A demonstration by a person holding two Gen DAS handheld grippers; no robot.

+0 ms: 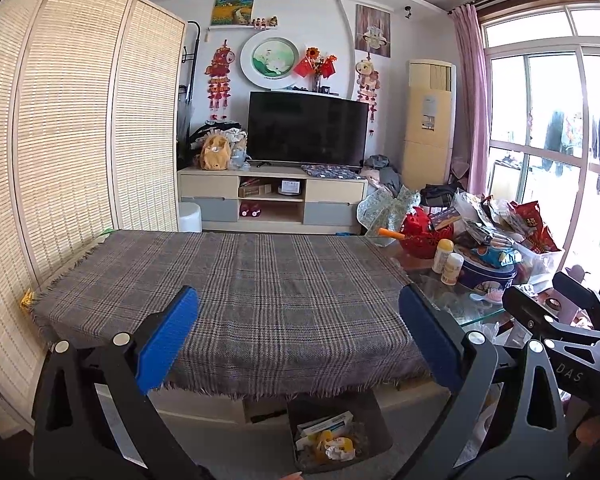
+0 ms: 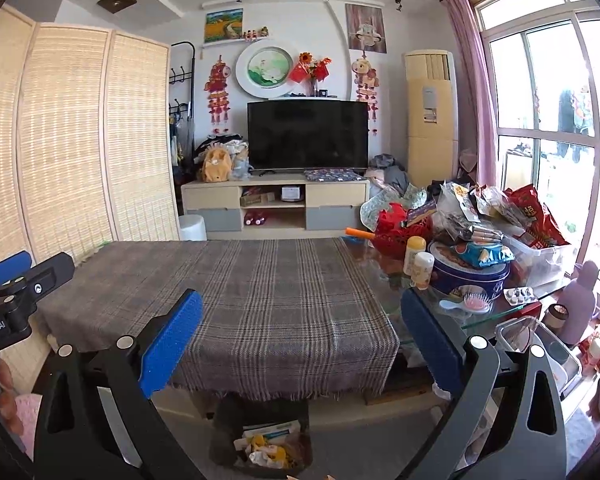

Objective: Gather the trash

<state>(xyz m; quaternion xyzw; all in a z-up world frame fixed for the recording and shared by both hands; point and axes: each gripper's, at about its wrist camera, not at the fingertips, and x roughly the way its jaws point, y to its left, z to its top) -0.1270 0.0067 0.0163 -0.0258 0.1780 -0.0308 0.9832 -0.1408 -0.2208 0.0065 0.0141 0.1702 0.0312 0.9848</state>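
Note:
A dark trash bin (image 1: 374,420) stands on the floor below the table's front edge, holding crumpled paper, yellow scraps and a flattened box; it also shows in the right wrist view (image 2: 228,420). My left gripper (image 1: 300,316) is open and empty, held above the front of the plaid cloth (image 1: 236,288). My right gripper (image 2: 302,320) is open and empty at about the same height over the plaid cloth (image 2: 268,288). The right gripper's body shows at the right of the left wrist view (image 1: 556,320); the left gripper's body shows at the left of the right wrist view (image 2: 20,288).
A glass table part (image 2: 384,276) at the right carries a blue tin (image 2: 472,276), two small bottles (image 2: 418,260), a red basket (image 2: 396,232), snack bags (image 2: 532,216), a pink brush (image 2: 476,302) and pill blisters (image 2: 520,294). A bamboo screen (image 1: 80,140) stands left. TV stand (image 1: 272,196) behind.

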